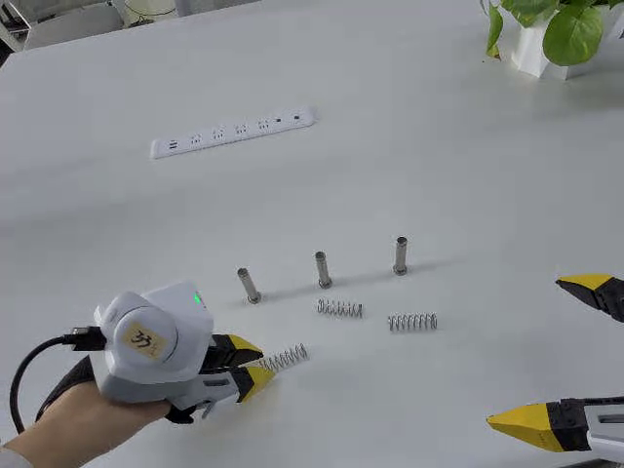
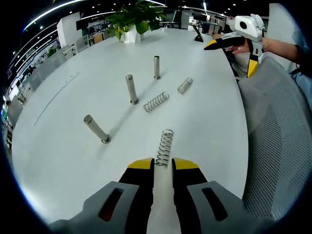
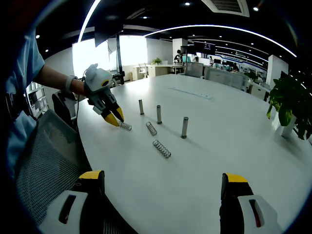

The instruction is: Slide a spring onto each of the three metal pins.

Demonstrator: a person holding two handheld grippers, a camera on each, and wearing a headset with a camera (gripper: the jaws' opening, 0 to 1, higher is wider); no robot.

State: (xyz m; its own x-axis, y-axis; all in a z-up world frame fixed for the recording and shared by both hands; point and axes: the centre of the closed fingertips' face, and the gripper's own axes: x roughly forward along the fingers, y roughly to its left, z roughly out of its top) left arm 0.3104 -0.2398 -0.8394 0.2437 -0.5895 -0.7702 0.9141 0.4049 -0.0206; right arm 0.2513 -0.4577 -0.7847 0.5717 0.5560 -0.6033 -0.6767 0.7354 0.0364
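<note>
Three metal pins stand in a row on the white table (image 1: 439,156): left pin (image 1: 249,285), leaning; middle pin (image 1: 321,269); right pin (image 1: 400,254). All are bare. Three springs lie flat in front of them. My left gripper (image 1: 252,359) is low at the near spring (image 1: 285,358), its jaws narrowly open with the spring's (image 2: 165,146) near end just between the yellow tips (image 2: 163,165). Two more springs (image 1: 339,308) (image 1: 411,321) lie to the right. My right gripper (image 1: 556,351) hovers wide open at the right, holding nothing (image 3: 163,178).
A white power strip (image 1: 232,132) lies far back on the table. A potted plant (image 1: 546,29) stands at the far right corner. A mesh chair back (image 2: 278,146) sits off the table's near edge.
</note>
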